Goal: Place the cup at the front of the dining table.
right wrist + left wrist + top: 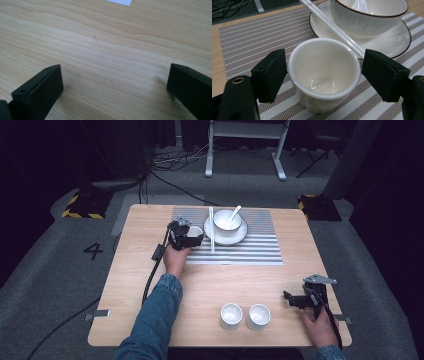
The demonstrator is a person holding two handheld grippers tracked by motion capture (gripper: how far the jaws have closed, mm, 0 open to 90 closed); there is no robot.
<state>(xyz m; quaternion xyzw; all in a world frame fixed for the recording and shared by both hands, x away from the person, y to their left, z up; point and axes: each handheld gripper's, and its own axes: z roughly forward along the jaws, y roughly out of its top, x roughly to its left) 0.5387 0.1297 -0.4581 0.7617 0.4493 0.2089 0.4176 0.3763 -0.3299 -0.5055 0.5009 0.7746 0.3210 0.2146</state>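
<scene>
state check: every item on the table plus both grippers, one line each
Left gripper: open, fingers either side of a cup, small gaps showing.
Cup: upright, empty, on the mat.
Bowl: upright on the plate, spoon leaning inside.
Chopsticks: lying together beside the plate, on the mat.
Two near cups: upright, empty, side by side.
Right gripper: open, empty, low over the bare table.

- Cup (pixel 324 75): plain glossy white all over.
- Placemat (pixel 257 37): grey-brown and white stripes.
- Bowl (pixel 369 17) and plate (pixel 397 37): white, edged with a thin dark rim.
- Bench (pixel 112 50): light wood grain.
- Claw pads (pixel 272 72): matte black.
</scene>
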